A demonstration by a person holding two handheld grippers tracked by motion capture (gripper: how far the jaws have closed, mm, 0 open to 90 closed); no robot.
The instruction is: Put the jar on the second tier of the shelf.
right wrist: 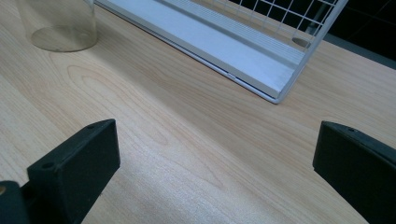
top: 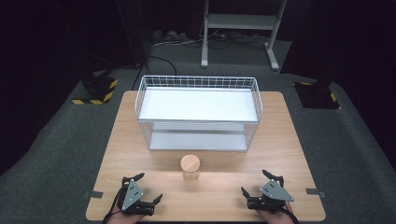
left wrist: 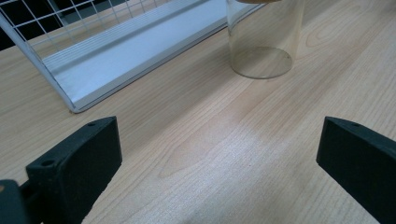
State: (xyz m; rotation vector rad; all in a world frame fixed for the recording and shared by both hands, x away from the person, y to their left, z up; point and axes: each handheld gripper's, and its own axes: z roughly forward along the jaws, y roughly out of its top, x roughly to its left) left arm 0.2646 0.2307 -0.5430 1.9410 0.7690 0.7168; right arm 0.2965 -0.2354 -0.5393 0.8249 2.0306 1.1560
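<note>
Sitting low in the middle of the frame, the glass jar (top: 190, 168) is standing on the table (top: 280, 140) before the wire rack (top: 198, 112). Left gripper (top: 144, 186) and right gripper (top: 253, 183) are resting wide apart, holding nothing.

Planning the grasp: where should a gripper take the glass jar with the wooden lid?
Probably the clear round wall of the jar, below the wooden lid, coming level from the near side. It stands upright and free on the table; the rack blocks the far side.

Wide-apart jaws frame bare table (right wrist: 196, 154), glass jar (right wrist: 58, 25), wire rack (right wrist: 280, 56).
</note>
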